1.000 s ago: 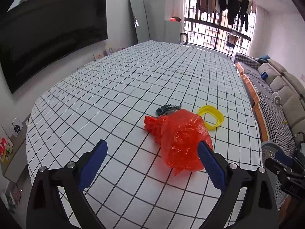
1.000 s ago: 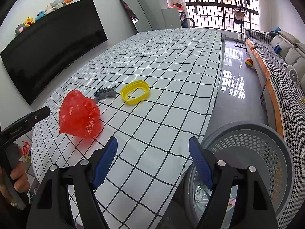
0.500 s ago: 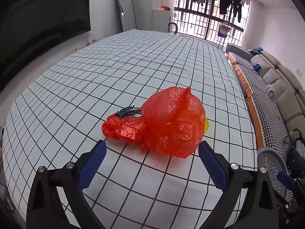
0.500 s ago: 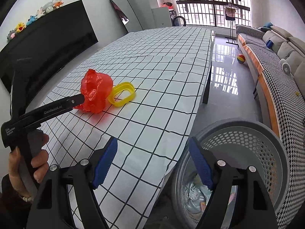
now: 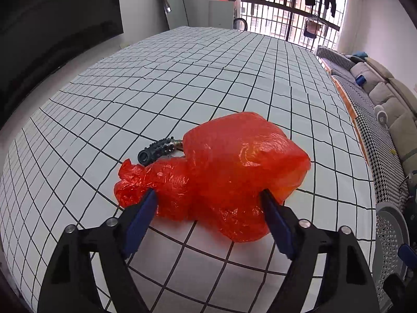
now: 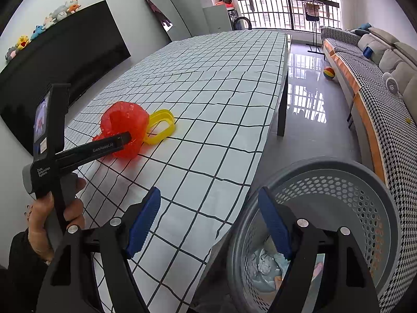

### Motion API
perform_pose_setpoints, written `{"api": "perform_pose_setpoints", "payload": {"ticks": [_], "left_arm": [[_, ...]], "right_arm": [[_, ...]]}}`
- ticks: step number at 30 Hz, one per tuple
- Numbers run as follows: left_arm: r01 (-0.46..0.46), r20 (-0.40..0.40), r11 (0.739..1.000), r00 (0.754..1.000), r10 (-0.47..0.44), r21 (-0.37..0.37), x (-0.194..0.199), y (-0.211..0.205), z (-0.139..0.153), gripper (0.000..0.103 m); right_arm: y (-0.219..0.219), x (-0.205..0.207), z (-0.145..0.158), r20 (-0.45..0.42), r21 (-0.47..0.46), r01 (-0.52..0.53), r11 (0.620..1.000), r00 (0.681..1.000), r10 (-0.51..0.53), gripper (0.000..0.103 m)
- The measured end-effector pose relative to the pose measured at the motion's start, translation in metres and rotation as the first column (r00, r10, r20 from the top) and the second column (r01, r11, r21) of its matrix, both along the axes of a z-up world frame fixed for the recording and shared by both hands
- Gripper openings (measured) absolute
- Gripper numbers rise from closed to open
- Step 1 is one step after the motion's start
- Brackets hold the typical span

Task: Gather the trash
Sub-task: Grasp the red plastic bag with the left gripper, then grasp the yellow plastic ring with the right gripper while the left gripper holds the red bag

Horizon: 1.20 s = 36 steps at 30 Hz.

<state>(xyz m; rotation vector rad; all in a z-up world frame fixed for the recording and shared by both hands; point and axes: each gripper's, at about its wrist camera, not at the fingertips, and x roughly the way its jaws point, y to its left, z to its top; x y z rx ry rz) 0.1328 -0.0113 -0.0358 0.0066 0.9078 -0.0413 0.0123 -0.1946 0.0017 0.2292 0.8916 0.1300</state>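
A crumpled red plastic bag point(image 5: 229, 172) lies on the checked tablecloth point(image 5: 208, 73). My left gripper point(image 5: 208, 195) is open, with its blue fingertips on either side of the bag's near end. In the right wrist view the bag point(image 6: 122, 127) shows with the left gripper point(image 6: 114, 143) at it. A dark knobbly object point(image 5: 156, 150) lies behind the bag. A yellow ring point(image 6: 160, 127) lies beside it. My right gripper point(image 6: 208, 198) is open and empty, over the table's edge above a grey perforated bin point(image 6: 338, 208) holding some trash.
The bin stands on the floor at the table's right edge; it also shows in the left wrist view point(image 5: 388, 234). A sofa point(image 6: 385, 73) runs along the right wall. A large black screen point(image 6: 65, 60) hangs on the left wall.
My left gripper has moved forward to the red bag, so its fingers now straddle it. The right gripper has shifted slightly right toward the bin.
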Motion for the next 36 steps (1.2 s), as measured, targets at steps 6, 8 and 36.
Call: {"api": "perform_pose_setpoints", "payload": {"ticks": [6,8,36], "left_arm": [[0.006,-0.014,0.999,1.000,-0.007,-0.044,-0.003,0.013,-0.003,0.028],[0.000,-0.005,0.998,1.000,-0.001,-0.059,-0.010,0.020,0.000,0.024],[-0.119,0.151,0.991,0.980,0.127,-0.061,-0.072,0.101,0.034,0.024]], "right_arm": [[0.002,0.006,-0.006,-0.016,-0.004,-0.002,1.000,1.000,0.002,0.074],[0.007,0.008,-0.007,-0.017,-0.011,-0.011,1.000,1.000,0.011,0.074],[0.107,0.165,-0.033,-0.111,-0.150,-0.232,0.961,0.970,0.217,0.082]]}}
